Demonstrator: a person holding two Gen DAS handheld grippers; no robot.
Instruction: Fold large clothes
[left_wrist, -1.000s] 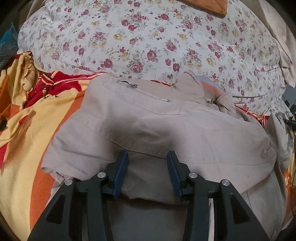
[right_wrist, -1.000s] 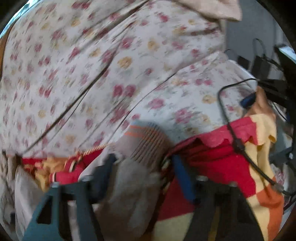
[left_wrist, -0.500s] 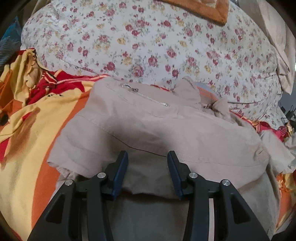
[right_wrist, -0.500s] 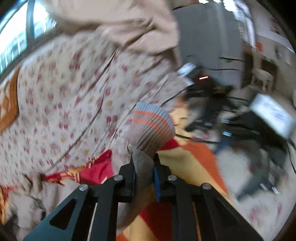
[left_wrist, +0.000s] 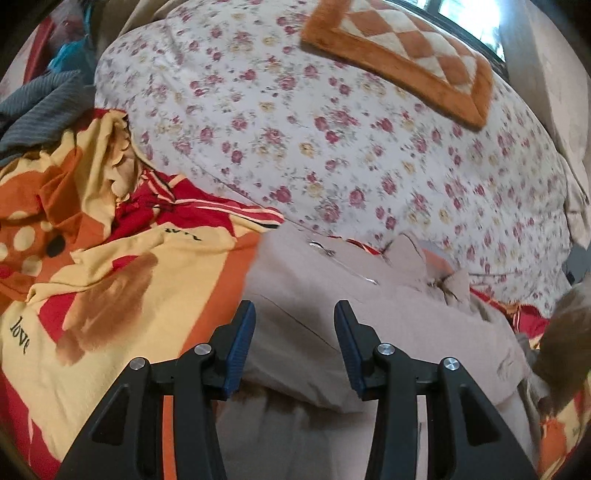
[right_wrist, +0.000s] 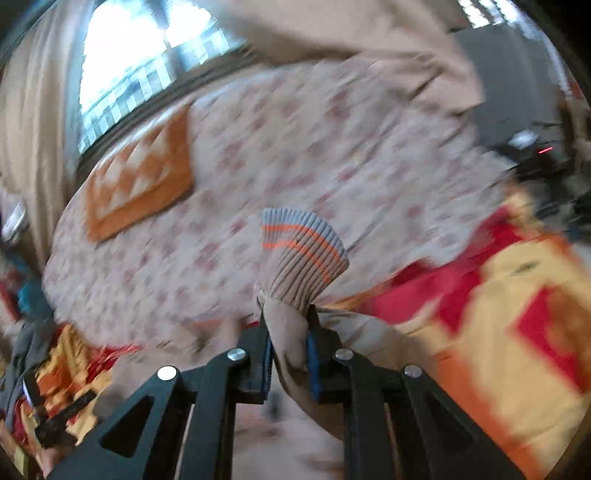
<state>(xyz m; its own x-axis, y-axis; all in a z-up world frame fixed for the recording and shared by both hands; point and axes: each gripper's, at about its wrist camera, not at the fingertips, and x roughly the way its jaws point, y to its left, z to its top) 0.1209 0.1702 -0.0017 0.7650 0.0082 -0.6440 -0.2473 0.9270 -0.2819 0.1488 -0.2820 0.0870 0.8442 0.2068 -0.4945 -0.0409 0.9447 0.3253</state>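
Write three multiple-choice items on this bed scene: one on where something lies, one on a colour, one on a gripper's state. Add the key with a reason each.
1. Where does the orange checkered mat lie?
A. on the floral quilt
B. on the beige jacket
C. under the yellow and orange blanket

2. What colour are the stripes on the jacket's ribbed cuff?
A. green
B. orange
C. black

3. What is the right gripper doing?
A. standing open over bare blanket
B. clamped on the sleeve just below the cuff
C. holding the mat

Key:
1 A, the mat rests on top of the flowered quilt, far from the jacket.
2 B, two orange bands cross the grey ribbing.
3 B, beige fabric is pinched between its pads, with the cuff fanning out beyond them.
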